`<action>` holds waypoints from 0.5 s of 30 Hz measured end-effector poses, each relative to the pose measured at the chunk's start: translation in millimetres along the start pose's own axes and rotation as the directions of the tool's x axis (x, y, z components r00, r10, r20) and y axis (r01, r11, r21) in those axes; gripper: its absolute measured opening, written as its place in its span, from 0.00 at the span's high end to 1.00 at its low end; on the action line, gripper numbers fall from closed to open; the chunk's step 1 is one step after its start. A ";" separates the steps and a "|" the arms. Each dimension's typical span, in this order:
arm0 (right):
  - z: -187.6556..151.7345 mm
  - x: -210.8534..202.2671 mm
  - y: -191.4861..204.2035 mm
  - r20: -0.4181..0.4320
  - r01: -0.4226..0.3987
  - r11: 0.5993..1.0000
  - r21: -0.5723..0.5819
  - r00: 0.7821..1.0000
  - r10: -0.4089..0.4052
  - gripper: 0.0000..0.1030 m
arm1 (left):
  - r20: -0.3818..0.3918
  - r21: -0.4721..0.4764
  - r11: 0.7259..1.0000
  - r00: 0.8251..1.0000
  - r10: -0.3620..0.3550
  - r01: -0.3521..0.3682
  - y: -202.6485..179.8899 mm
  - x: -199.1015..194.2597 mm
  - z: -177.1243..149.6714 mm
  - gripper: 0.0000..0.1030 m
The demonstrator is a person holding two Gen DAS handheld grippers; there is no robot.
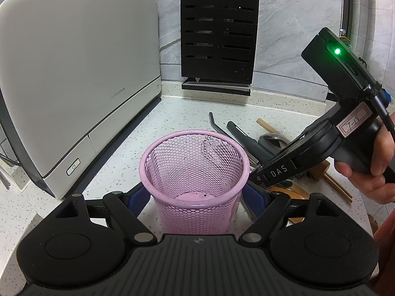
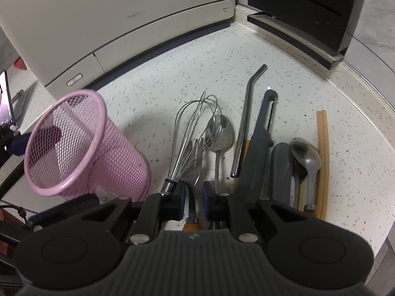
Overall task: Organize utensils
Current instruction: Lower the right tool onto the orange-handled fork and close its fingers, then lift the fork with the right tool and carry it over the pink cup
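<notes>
A pink mesh cup [image 1: 195,172] stands on the speckled counter, held between the blue pads of my left gripper [image 1: 197,197]; it also shows in the right wrist view [image 2: 84,145]. My right gripper [image 2: 193,197] hovers low over a row of utensils, its pads a small gap apart on either side of a fork [image 2: 195,172] with a wooden handle. Beside the fork lie a whisk [image 2: 192,128], a spoon [image 2: 219,135], a bent metal straw [image 2: 246,120], a grey peeler [image 2: 261,143], a second spoon [image 2: 307,160] and chopsticks [image 2: 323,162].
A white appliance [image 1: 74,79] fills the left. A black knife block [image 1: 218,37] stands at the back against the tiled wall. The counter edge [image 2: 385,222] curves round on the right. A phone screen [image 2: 6,98] stands at far left.
</notes>
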State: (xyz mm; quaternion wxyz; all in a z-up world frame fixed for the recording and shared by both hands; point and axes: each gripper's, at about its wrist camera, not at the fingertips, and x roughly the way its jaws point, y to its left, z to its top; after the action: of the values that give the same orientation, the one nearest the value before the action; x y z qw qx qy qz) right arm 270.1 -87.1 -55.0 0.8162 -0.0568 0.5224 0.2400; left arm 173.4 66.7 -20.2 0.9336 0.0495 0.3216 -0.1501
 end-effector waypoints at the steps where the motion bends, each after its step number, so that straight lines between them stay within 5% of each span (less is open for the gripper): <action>1: 0.4 0.6 -0.2 -0.001 -0.004 1.000 0.000 1.000 0.004 0.96 | 0.000 0.002 1.000 1.000 0.000 0.000 0.0 0.1 0.0 0.09; 15: -9.5 -44.8 -17.9 0.099 -0.056 0.997 0.061 0.994 0.050 1.00 | 0.000 0.008 1.000 1.000 -0.004 0.004 -2.9 0.5 -0.4 0.09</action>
State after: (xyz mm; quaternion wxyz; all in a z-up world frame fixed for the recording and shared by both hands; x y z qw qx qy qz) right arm 255.1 -120.9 -22.7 0.8354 -0.0051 0.4908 0.2475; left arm 172.7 63.8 -20.8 0.9331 0.0523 0.3210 -0.1534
